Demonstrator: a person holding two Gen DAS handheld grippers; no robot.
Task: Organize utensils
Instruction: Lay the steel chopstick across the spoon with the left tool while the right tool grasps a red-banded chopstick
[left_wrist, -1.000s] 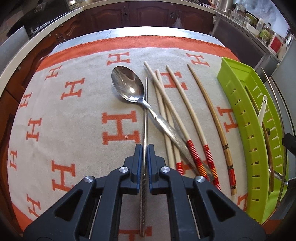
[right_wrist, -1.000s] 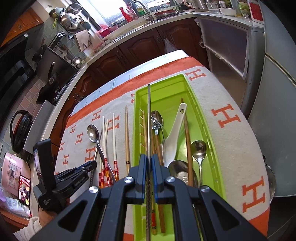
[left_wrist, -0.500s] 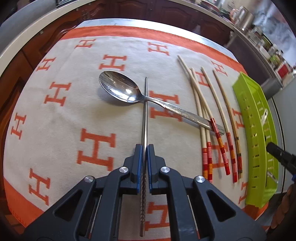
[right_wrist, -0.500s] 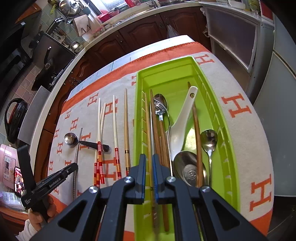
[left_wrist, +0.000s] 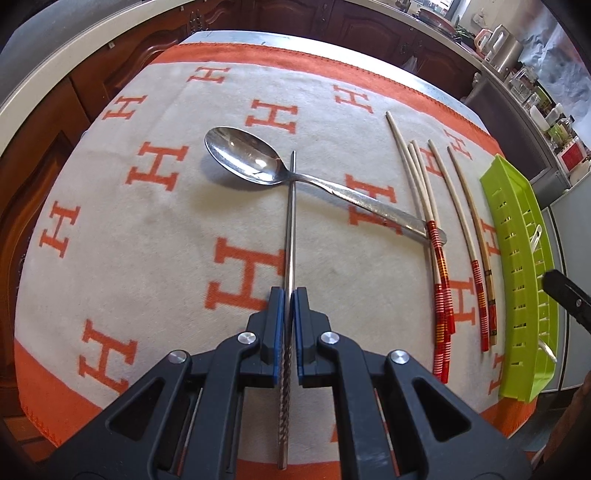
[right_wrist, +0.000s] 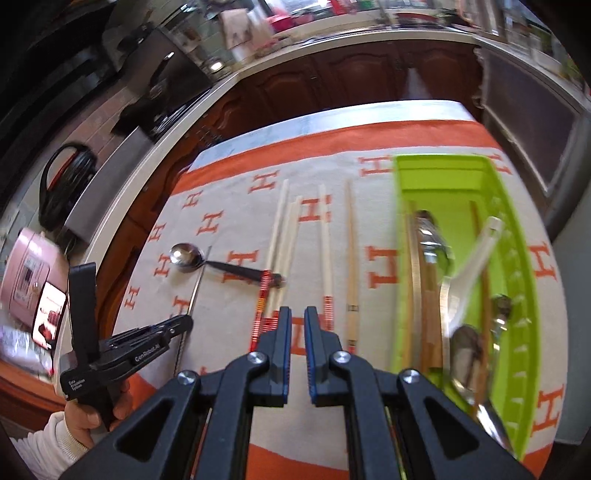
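Observation:
My left gripper (left_wrist: 288, 295) is shut on a metal chopstick (left_wrist: 290, 221), held over the cloth with its tip above the neck of a steel spoon (left_wrist: 255, 162). Several wooden chopsticks (left_wrist: 436, 236) lie to the right of the spoon. The green tray (left_wrist: 517, 258) stands at the far right. In the right wrist view my right gripper (right_wrist: 297, 325) is slightly open and empty, above the wooden chopsticks (right_wrist: 325, 258), left of the green tray (right_wrist: 517, 221), which holds spoons and chopsticks. The left gripper (right_wrist: 177, 325) with its metal chopstick (right_wrist: 195, 291) shows at the left.
An orange-and-cream H-patterned cloth (left_wrist: 147, 221) covers the table. Dark wooden cabinets (right_wrist: 351, 74) stand behind. A pink appliance (right_wrist: 26, 273) and a black kettle (right_wrist: 62, 184) sit at the left. The table's front edge is close below both grippers.
My right gripper let go of a metal chopstick into the tray, opened a little and swung left over the wooden chopsticks. My left gripper swung left with its chopstick, still held.

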